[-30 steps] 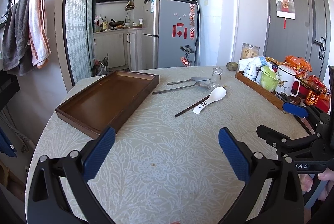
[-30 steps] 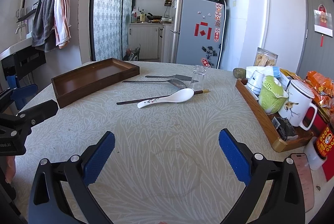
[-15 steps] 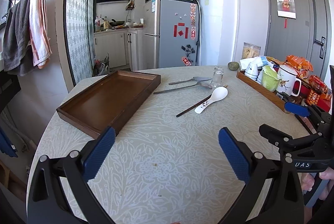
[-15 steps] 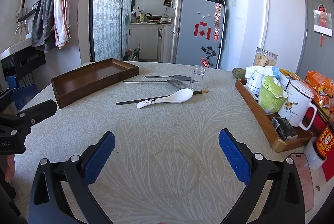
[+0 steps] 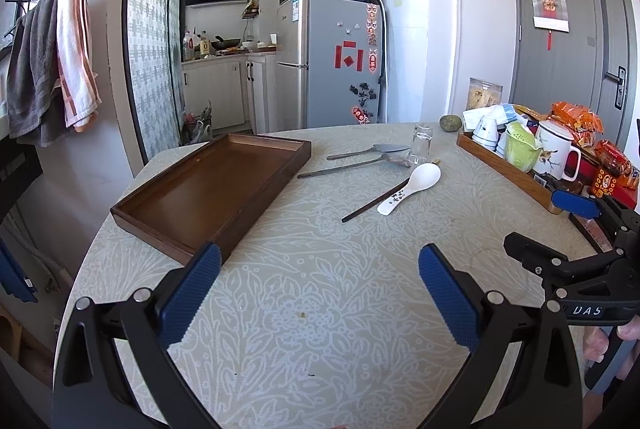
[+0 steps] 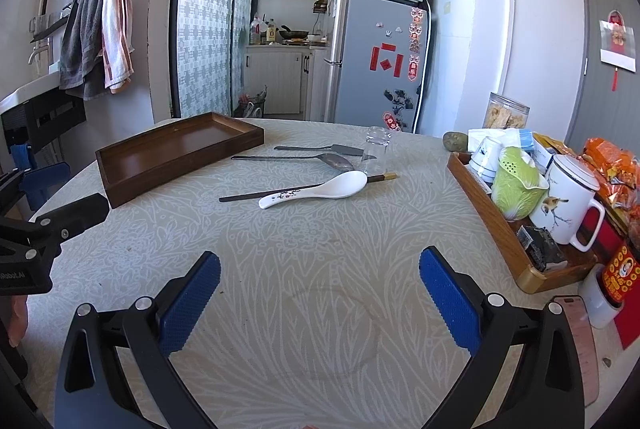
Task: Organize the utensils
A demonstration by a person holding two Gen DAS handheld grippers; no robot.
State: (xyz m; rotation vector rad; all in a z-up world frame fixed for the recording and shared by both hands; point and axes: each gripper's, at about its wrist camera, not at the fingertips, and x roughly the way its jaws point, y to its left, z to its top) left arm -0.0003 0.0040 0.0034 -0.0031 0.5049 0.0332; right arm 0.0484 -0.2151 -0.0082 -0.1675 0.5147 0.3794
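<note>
Barely anything has shifted: both claws, left (image 5: 320, 293) and right (image 6: 320, 295), still hover open and empty. The white spoon (image 6: 316, 189) and dark tray (image 5: 208, 189) remain untouched.

The round surface (image 6: 320, 269) is covered by a pale leaf-patterned cloth. A white ceramic spoon (image 6: 320, 189) is laid near its middle, touching a dark chopstick (image 6: 280, 192). Beyond the spoon, two metal utensils (image 6: 296, 158) and an upturned glass (image 6: 378, 143) are seen; left of it, an empty wooden tray (image 6: 120, 185); right of it, a laden tray (image 6: 480, 197).

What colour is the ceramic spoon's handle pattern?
The white ceramic spoon has dark and red markings on its handle, clearest in the right wrist view.
</note>
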